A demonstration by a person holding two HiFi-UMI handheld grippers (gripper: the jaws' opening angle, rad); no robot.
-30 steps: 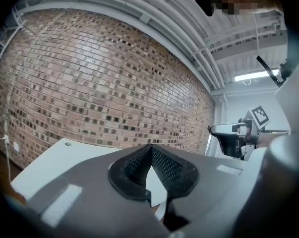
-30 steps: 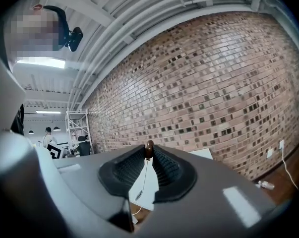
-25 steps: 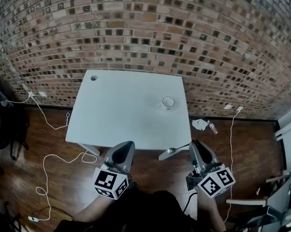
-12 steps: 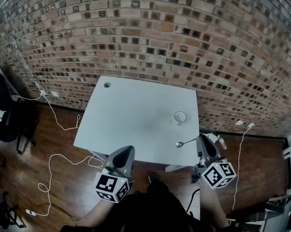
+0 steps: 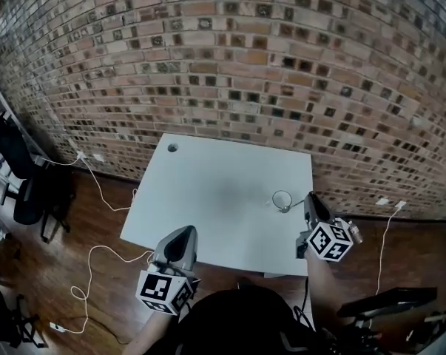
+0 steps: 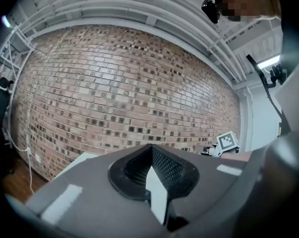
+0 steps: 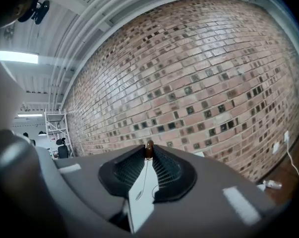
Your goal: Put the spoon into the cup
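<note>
A white cup [image 5: 282, 197] stands near the right edge of the white table [image 5: 208, 198]. My right gripper [image 5: 309, 199] is just to the right of the cup and is shut on the handle of a metal spoon [image 5: 291, 205]. The spoon's bowl hangs at the cup's near rim. In the right gripper view the handle's end [image 7: 149, 149] shows pinched between the shut jaws, and the cup is hidden. My left gripper [image 5: 184, 234] hovers by the table's near edge with its jaws shut and nothing in them [image 6: 151, 156].
A brick wall [image 5: 230, 65] stands right behind the table. The table has a small round hole [image 5: 172, 147] at its far left corner. White cables [image 5: 97, 191] trail over the wooden floor, and a black chair [image 5: 23, 183] stands at the left.
The right gripper has carried the spoon forward from off the table's near edge to the cup. The left gripper has moved a little forward. The head has come closer to the table.
</note>
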